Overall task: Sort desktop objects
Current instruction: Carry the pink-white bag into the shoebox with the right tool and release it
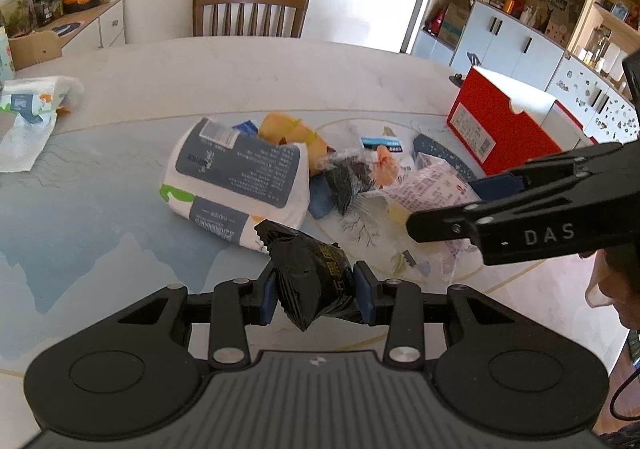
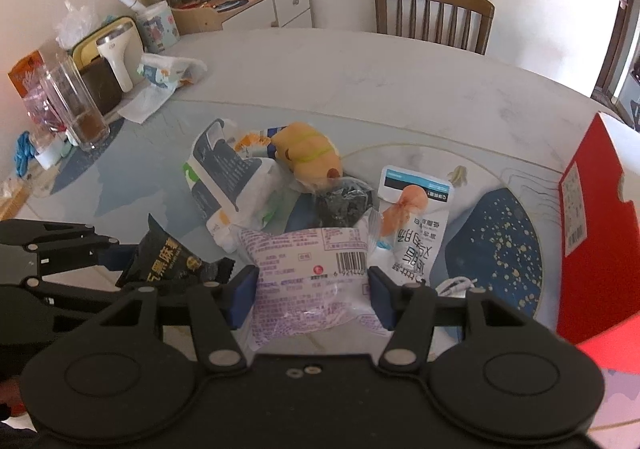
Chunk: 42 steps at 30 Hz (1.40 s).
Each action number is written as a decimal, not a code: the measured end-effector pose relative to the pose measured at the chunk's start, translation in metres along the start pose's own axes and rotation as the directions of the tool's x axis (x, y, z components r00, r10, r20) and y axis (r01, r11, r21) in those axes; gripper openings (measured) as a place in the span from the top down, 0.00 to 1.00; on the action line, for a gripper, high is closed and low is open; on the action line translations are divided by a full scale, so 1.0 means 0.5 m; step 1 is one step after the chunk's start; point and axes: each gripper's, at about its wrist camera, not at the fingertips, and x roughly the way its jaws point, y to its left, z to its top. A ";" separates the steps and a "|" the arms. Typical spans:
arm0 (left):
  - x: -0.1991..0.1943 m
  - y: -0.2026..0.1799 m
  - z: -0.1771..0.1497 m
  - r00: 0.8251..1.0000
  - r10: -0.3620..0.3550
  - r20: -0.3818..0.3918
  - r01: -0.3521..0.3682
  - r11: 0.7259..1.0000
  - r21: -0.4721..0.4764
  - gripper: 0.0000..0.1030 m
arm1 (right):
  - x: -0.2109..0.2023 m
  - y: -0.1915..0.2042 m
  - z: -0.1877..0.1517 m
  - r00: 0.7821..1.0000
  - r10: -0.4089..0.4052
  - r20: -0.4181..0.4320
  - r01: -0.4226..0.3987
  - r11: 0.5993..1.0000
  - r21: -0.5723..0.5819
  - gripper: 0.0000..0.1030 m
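My left gripper [image 1: 316, 295] is shut on a black snack packet [image 1: 310, 277] and holds it above the table's near side; the packet also shows in the right wrist view [image 2: 168, 263]. My right gripper [image 2: 312, 295] is shut on a pink-printed white snack bag [image 2: 312, 281], seen in the left wrist view [image 1: 424, 185] under the right gripper's fingers [image 1: 448, 225]. Behind them lies a pile: a white tissue pack [image 1: 236, 177], a yellow plush toy [image 2: 308, 153], a dark clear-wrapped packet [image 2: 344, 205] and a chicken-snack packet [image 2: 416, 217].
A red box [image 1: 500, 121] stands on the table's right side, also in the right wrist view [image 2: 588, 233]. Cups, a glass jar [image 2: 76, 105] and crumpled paper [image 2: 160, 85] crowd the table's left. A wooden chair [image 1: 250, 11] stands at the far edge. A white cable [image 2: 456, 285] lies near the blue mat.
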 end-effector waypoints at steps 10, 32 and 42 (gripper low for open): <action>-0.033 -0.027 0.034 1.000 -0.013 0.024 0.012 1.000 0.028 0.64 | -0.074 -0.017 0.003 0.999 0.015 0.042 -0.017 0.998 0.053 0.43; -0.063 -0.143 0.108 0.997 -0.016 0.072 0.010 0.996 0.088 0.63 | -0.225 -0.141 0.001 0.991 -0.036 0.129 0.020 0.992 0.128 0.43; -0.047 -0.225 0.149 0.994 -0.063 0.085 0.053 0.992 0.115 0.63 | -0.277 -0.233 -0.009 0.984 -0.084 0.156 0.057 0.983 0.173 0.43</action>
